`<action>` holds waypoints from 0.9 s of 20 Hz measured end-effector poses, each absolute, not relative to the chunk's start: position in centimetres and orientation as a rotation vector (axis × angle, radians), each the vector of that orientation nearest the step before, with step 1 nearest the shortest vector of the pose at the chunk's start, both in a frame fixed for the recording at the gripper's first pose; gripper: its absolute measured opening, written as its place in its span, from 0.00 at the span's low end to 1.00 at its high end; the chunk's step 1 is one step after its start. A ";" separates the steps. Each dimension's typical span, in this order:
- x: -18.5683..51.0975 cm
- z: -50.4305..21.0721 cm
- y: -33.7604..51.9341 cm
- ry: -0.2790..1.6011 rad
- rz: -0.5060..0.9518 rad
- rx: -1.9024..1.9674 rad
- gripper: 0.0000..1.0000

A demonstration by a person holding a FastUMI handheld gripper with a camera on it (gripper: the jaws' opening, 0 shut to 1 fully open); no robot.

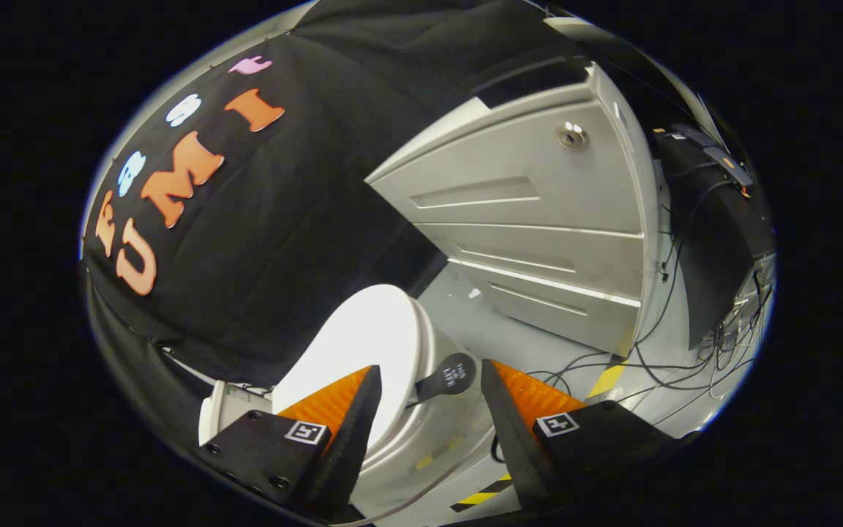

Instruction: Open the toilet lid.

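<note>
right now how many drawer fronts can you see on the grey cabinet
3, stacked on the cabinet: top drawer below the round lock, middle, bottom nearest the floor. Gripper open, before the toilet lid.

Hand-held gripper (429, 399) fingers spread, dark lid tab (449, 376) between, cabinet (538, 227) beyond

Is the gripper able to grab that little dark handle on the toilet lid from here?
Probably yes. The gripper is open, and the dark handle sticks out from the white lid just ahead, between the fingers, with nothing in the way.
</note>
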State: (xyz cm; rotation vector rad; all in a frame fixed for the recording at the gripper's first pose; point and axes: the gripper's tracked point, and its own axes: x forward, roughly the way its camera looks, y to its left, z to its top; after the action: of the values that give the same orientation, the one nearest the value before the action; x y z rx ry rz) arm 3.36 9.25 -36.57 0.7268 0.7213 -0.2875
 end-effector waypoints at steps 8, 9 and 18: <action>7.7 -40.7 9.3 0.674 -0.254 0.966 0.75; 7.7 -41.0 9.8 0.693 -0.233 0.981 0.68; 7.6 -38.2 9.9 0.566 -0.218 0.984 0.08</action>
State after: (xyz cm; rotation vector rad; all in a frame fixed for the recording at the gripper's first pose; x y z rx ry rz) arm 7.56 9.93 -38.21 0.9837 0.5663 -0.2175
